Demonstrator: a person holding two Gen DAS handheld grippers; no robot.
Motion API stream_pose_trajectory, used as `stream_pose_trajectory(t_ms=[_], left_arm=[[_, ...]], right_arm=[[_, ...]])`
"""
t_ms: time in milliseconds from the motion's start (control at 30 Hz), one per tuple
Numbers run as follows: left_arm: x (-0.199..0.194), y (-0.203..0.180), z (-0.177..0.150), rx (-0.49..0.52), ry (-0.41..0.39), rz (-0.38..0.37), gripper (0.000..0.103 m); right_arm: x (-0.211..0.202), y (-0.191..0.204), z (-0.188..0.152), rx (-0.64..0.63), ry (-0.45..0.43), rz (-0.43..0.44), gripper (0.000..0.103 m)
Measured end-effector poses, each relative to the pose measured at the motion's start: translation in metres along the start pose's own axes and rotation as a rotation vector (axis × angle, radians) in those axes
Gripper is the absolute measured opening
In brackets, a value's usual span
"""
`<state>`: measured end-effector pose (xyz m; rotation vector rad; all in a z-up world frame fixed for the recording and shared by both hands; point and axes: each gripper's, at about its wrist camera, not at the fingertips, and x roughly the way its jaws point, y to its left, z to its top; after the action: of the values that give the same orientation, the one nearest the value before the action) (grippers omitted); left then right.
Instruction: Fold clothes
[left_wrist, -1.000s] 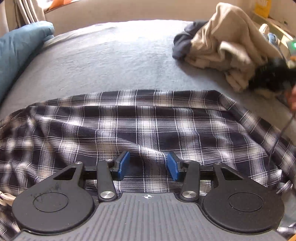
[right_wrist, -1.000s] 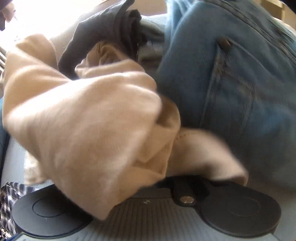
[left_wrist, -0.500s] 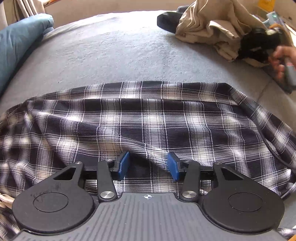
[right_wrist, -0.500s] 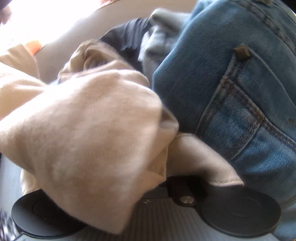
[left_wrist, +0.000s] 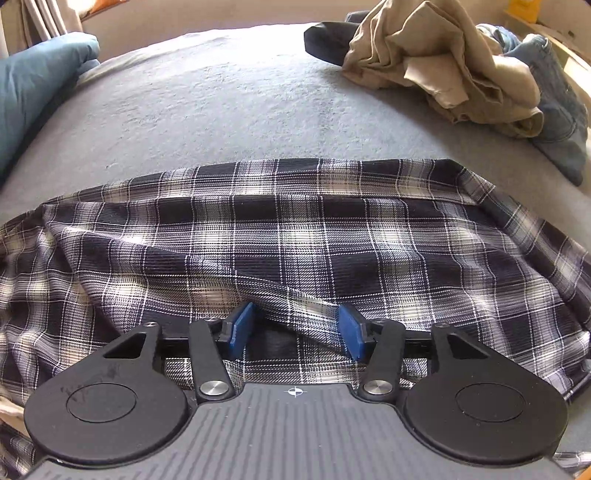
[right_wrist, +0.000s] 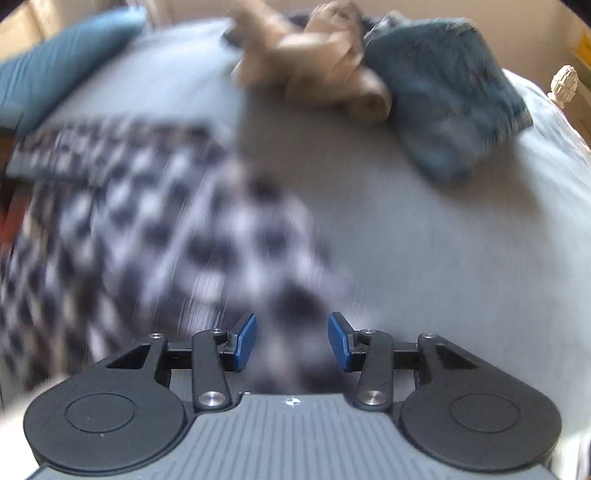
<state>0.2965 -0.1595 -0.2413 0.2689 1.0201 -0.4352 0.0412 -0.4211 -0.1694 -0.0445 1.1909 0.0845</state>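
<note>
On the grey bed (left_wrist: 229, 96), a plaid shirt (left_wrist: 295, 240) lies spread.

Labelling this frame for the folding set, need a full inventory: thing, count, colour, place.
plaid shirt: 1, navy and white check, spread across the near part of the bed, under both tongs
tan garment: 1, beige, crumpled in the pile at the far right of the bed
jeans: 1, blue denim, right side of that pile, partly under the tan garment
dark garment: 1, near black, far left edge of the pile, mostly hidden
pillow: 1, teal blue, far left
bed cover: 1, grey, beneath everything
left tongs: 1, black with blue pads, jaws opening, a shirt fold between them, unpinched
right tongs: 1, same colours, jaws opening, nothing gripped, above the shirt's right edge; view blurred
</note>
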Motion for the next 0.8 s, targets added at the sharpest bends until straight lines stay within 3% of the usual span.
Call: stream_pose_trajectory(t_ms=[100,267,333,400,467,600,800], left_arm=[[-0.001,-0.001,0.0,0.001,-0.006,0.017,0.051],[-0.005,-0.006,-0.001,0.013,-0.024,0.037,0.051],[-0.007,-0.008,-0.002,0.02,-0.028,0.043,0.051],[-0.007,-0.009,-0.002,0.026,-0.03,0.049,0.051],[-0.007,-0.011,-0.001,0.029,-0.03,0.054,0.051],[-0.006,-0.012,0.002,0.036,-0.036,0.065,0.051],[-0.004,-0.013,0.008,0.023,-0.047,0.075,0.051]], right_arm=[[0.002,0.021,-0.034,-0.107,0.048,-0.066,0.043],[0.022,0.03,-0.063,-0.231,0.063,-0.168,0.041],[0.028,0.031,-0.072,-0.253,0.058,-0.204,0.036],[0.031,0.03,-0.078,-0.263,0.05,-0.23,0.02],[0.03,0.027,-0.079,-0.249,0.036,-0.236,0.003],[0.01,0.011,-0.066,-0.189,-0.039,-0.263,0.001],[-0.025,-0.043,-0.011,-0.043,-0.183,-0.312,0.001]])
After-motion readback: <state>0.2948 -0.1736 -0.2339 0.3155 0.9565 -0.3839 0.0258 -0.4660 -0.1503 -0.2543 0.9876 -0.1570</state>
